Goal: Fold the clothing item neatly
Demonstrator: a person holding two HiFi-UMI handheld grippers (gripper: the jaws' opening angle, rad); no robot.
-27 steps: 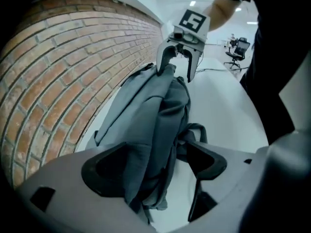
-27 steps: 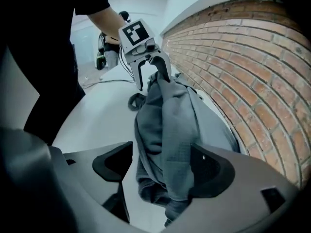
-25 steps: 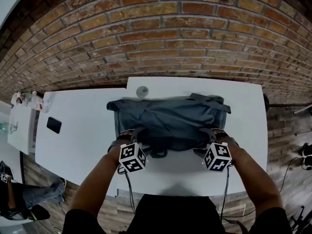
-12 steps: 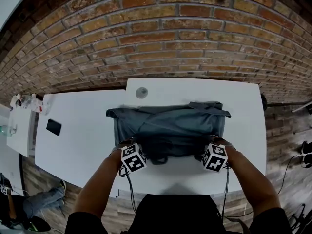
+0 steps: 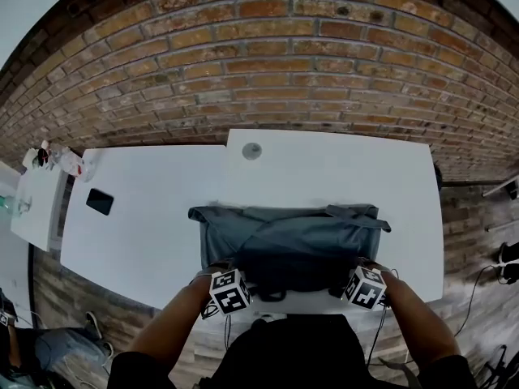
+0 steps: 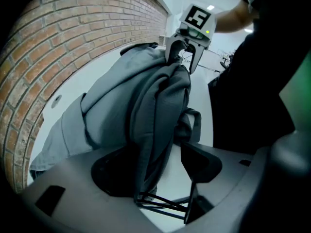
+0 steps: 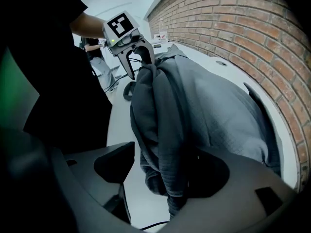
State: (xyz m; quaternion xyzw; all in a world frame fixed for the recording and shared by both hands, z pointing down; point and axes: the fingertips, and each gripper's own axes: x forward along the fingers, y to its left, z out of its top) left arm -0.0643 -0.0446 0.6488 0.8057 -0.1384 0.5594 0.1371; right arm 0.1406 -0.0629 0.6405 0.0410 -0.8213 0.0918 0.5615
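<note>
A grey garment [image 5: 292, 241] lies bunched on the white table [image 5: 324, 164], its near edge at the table's front. My left gripper [image 5: 223, 269] is shut on a thick fold at the garment's near left corner [image 6: 146, 130]. At the near right corner, a similar fold [image 7: 165, 130] is pinched by my right gripper [image 5: 358, 267]. The cloth stands up in a ridge between the two grippers. In the left gripper view the right gripper [image 6: 183, 57] shows at the far end of that ridge. The right gripper view shows the left gripper [image 7: 138, 57] the same way.
A dark phone [image 5: 100, 202] lies on the table's left part. A small round disc [image 5: 251, 151] sits at the table's back edge, under the brick wall [image 5: 268, 63]. A second white table [image 5: 32, 209] stands further left. My body is right against the front edge.
Both grippers have drawn back toward me, and the garment has slid with them toward the table's front edge. Its near edge has gathered up between the grippers.
</note>
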